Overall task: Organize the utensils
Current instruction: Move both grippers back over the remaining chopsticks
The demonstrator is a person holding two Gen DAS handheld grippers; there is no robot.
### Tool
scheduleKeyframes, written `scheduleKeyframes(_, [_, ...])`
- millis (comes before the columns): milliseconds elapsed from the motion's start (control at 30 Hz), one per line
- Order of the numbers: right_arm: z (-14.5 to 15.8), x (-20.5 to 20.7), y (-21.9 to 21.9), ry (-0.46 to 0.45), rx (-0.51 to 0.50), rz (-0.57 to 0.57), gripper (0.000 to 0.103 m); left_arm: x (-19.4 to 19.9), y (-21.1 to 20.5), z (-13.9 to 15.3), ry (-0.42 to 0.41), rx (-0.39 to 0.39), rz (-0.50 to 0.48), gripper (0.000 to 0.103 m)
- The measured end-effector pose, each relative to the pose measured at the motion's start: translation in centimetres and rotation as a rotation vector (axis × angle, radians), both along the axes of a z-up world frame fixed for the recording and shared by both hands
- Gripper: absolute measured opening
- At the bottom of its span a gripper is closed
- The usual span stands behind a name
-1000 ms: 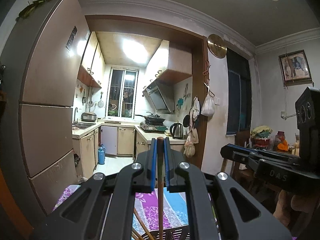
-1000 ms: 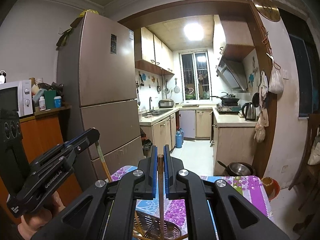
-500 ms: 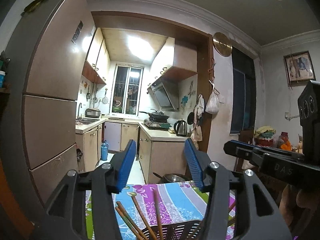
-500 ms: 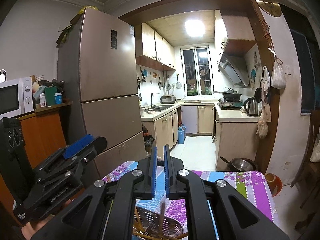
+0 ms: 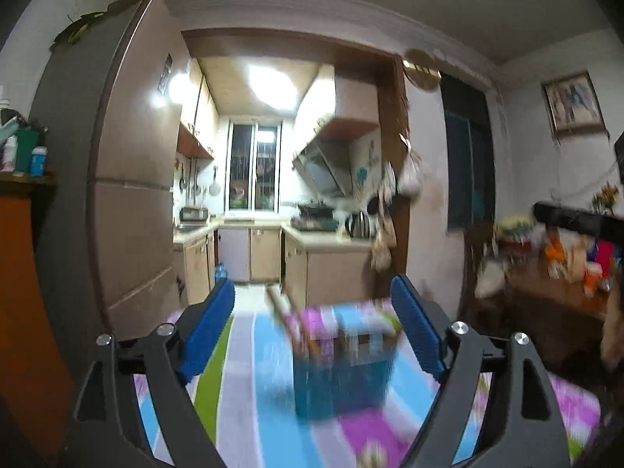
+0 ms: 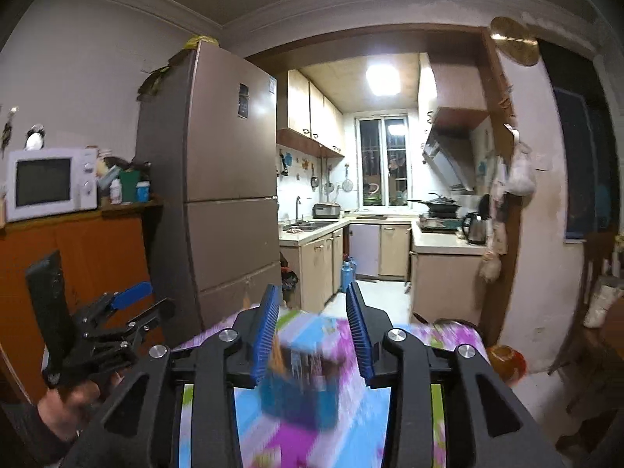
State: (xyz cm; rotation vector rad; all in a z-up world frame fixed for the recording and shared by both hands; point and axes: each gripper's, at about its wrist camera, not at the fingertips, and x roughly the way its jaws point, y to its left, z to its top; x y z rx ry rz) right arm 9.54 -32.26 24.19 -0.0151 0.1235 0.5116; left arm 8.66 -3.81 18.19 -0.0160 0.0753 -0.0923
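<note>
A blue slotted utensil basket (image 5: 343,378) stands on the flowered tablecloth (image 5: 241,401), blurred by motion. Wooden chopsticks (image 5: 290,323) stick out of its left side. My left gripper (image 5: 314,331) is wide open and empty, above and behind the basket. My right gripper (image 6: 314,331) is open and empty, with the basket (image 6: 300,386) below and between its fingers; a chopstick tip (image 6: 277,355) shows at the basket's left. The left gripper also shows in the right wrist view (image 6: 128,308), and the right gripper's finger shows at the right edge of the left wrist view (image 5: 577,220).
A brown refrigerator (image 6: 218,202) stands left of the kitchen doorway. A microwave (image 6: 50,183) sits on an orange cabinet (image 6: 78,257). A cluttered side table (image 5: 561,277) is at the right. An orange bowl (image 6: 505,357) sits past the table's far right corner.
Both grippers let go of their chopsticks, which now stand in the basket. The left opened first, then the right. Both pulled back and up from the basket.
</note>
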Motion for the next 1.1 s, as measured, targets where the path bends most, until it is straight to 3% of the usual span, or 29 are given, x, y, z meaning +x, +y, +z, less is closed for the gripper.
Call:
scheduleKeyframes(100, [-6.6, -5.7, -2.4, 0.032, -0.024, -0.079, 0.037, -4.7, -0.6, -5.3, 0.088, -0.006, -0.036, 0.080])
scheduleKeyframes(233, [-16.0, -10.4, -3.8, 0.162, -0.035, -0.169, 0.037, -9.1, -2.1, -12.5, 0.223, -0.015, -0.053, 0.080])
scheduleKeyframes(400, [-22.6, -12.7, -3.1, 0.227, -0.071, -0.201, 0.032, -12.2, -4.7, -17.6, 0.283, 0.040, -0.080, 0.079])
scheduleKeyframes(500, [-23.9, -12.8, -3.1, 0.229, -0.065, -0.217, 0.030, -12.5, -5.9, -19.4, 0.302, 0.093, -0.097, 0.068])
scheduleKeyframes(733, [-25.2, -12.6, -4.3, 0.240, -0.057, -0.235, 0.025, -12.2, -7.5, -20.9, 0.312, 0.105, -0.097, 0.042])
scheduleKeyframes(1100, [-25.6, -11.3, -4.3, 0.235, -0.058, -0.242, 0.022, -13.0, -9.1, -21.4, 0.286, 0.118, -0.093, 0.035])
